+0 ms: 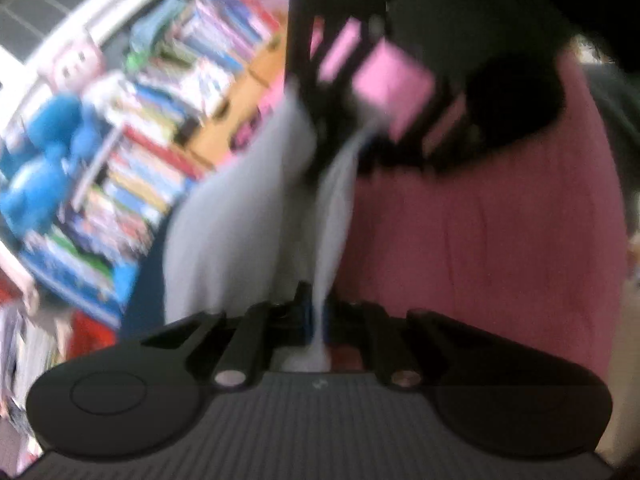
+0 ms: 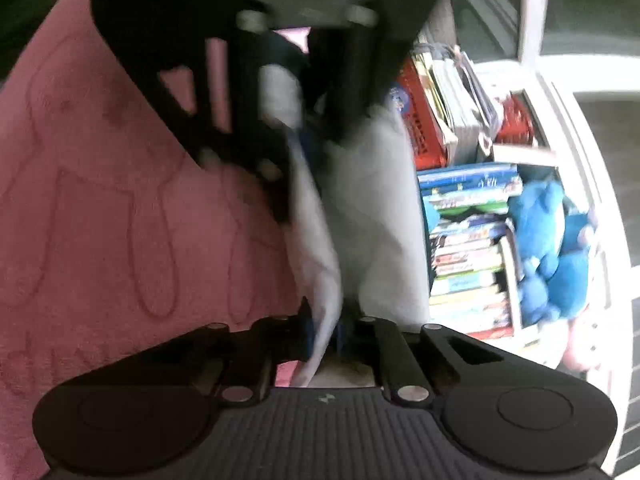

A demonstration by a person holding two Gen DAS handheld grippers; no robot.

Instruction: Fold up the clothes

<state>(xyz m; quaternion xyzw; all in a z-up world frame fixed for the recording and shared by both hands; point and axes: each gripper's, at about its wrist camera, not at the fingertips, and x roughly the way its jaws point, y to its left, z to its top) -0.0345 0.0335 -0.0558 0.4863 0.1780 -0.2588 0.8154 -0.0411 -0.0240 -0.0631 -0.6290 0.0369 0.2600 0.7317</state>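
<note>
Both grippers pinch one pale garment, lifted between them above a pink blanket.

Left wrist view, and it's blurry: at far left a bookshelf and a blue plush toy, then the pale grey garment hanging mid-frame, its edge pinched tight in the left gripper at bottom centre; the right gripper faces back from the upper middle, and only here do pink panels show on it. The pink blanket fills the right. Right wrist view flips it: blanket on the left, embossed patterns visible here alone, the right gripper clamped on the garment, left gripper opposite above, shelf and plush right.
</note>
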